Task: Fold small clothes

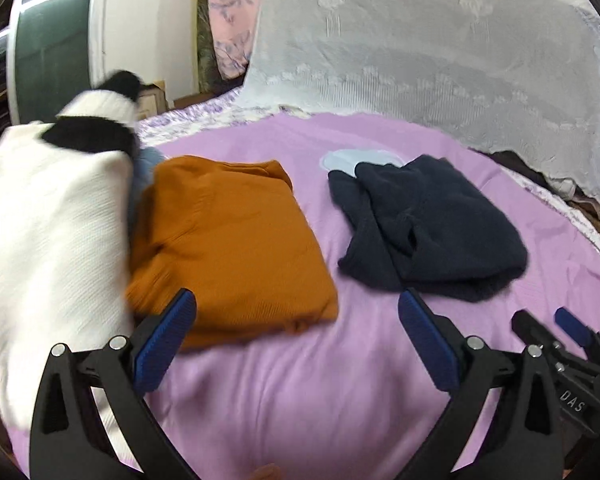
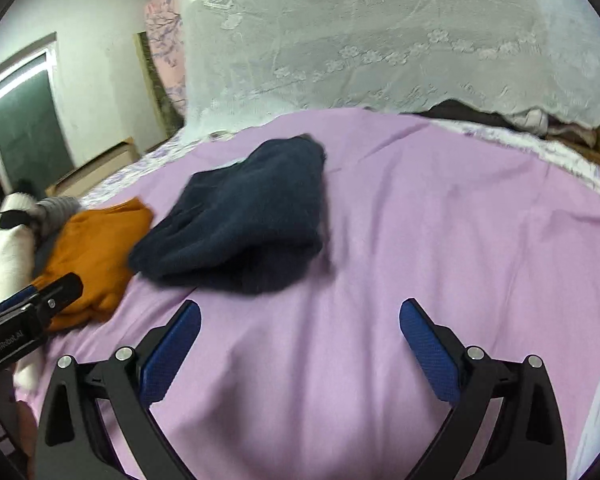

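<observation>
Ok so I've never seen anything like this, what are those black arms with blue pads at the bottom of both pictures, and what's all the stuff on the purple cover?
Those are hand-held tongs, one in each of a person's hands, each with a small wide-angle camera that looks forward along its two fingers. One picture comes from the left tongs, the other from the right tongs. That is why the edges look bent.

Both stand open and hold nothing. The right tongs also show at the edge of the left picture.

Below them is a bed with a purple cover. On it lie a folded orange garment and, apart from it, a dark navy garment that looks bunched. At the left edge lies a white knit with black patches, blurred. A white lace curtain hangs behind the bed.
</observation>
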